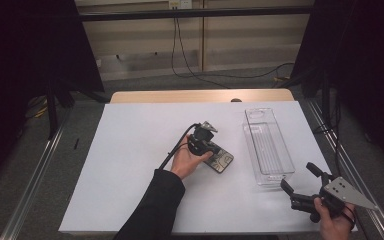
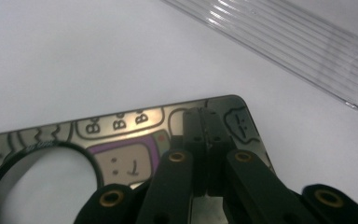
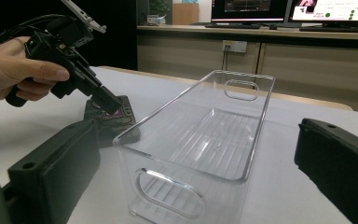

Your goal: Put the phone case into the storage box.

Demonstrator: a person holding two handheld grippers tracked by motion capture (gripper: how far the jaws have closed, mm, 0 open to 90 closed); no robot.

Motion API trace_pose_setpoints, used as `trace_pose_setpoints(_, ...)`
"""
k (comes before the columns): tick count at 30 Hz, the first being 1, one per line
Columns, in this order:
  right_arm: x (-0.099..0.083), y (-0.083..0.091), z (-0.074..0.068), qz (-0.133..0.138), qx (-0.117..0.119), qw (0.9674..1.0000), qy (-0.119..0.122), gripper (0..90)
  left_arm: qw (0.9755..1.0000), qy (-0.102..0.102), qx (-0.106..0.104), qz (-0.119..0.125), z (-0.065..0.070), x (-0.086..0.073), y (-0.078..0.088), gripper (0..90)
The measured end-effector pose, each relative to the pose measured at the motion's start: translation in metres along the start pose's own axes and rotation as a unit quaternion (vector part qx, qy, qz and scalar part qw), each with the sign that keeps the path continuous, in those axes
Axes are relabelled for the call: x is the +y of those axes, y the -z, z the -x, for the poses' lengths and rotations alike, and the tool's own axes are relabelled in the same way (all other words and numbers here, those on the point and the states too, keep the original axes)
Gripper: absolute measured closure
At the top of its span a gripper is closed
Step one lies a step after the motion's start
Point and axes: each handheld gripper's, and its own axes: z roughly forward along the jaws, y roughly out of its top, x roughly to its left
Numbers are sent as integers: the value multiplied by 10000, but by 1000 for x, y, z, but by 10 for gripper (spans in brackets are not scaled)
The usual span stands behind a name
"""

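High view: overhead, facing forward and down. Left gripper view: close above the patterned card (image 2: 121,140), clear bin (image 2: 307,51) at 1 o'clock. Right gripper view: low, level; shares bin and card.

"B" letters thrice on cartoon-print card (image 2: 121,135), small ring text unreadable

The phone case (image 1: 221,161) lies on the table (image 1: 130,150) under the left gripper (image 1: 211,150), with the clear bin (image 1: 267,147) between it and the right gripper (image 1: 300,182).
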Motion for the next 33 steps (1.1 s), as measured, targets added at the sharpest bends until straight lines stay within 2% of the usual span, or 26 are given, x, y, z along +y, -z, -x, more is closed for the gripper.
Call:
trace_pose_setpoints(2, 0, 0, 0, 4, 6, 10000, -3, 0, 10000, -28, 0, -49, 1, 4, -4, 900)
trace_pose_setpoints(4, 0, 0, -1, 3, 21, 10000, -4, 0, 9999, -26, 119, -114, 2, 8, -10, 900)
trace_pose_setpoints(8, 0, 0, -1, 4, 38, 10000, -4, 0, 9997, 18, 153, -169, 3, 13, -17, 900)
trace_pose_setpoints(11, 0, 0, 0, -1, 19, 10000, -20, 0, 9995, -89, 158, -252, 6, 20, -24, 900)
trace_pose_setpoints(14, 0, 0, -1, 2, 32, 10000, -23, 0, 9994, -106, 173, -276, 8, 23, -30, 900)
trace_pose_setpoints(15, 0, 0, -1, 10, 42, 10000, -29, 0, 9997, 15, 133, -189, 9, 25, -34, 900)
trace_pose_setpoints(22, 0, 0, -1, 12, 59, 10000, -35, 0, 9994, 109, 148, -298, 10, 24, -48, 900)
trace_pose_setpoints(24, 0, 0, -1, 15, 58, 10000, -26, 0, 9994, 63, 143, -322, 10, 23, -48, 900)
trace_pose_setpoints(27, 0, 1, -1, 12, 64, 10000, -20, 0, 9993, 108, 119, -334, 10, 22, -47, 900)
trace_pose_setpoints(28, 0, 1, -1, 10, 62, 10000, -28, 0, 9991, 39, 113, -404, 9, 22, -46, 900)
trace_pose_setpoints(33, 0, 1, -1, 14, 49, 10000, -27, 0, 9990, -16, 74, -435, 12, 19, -43, 900)
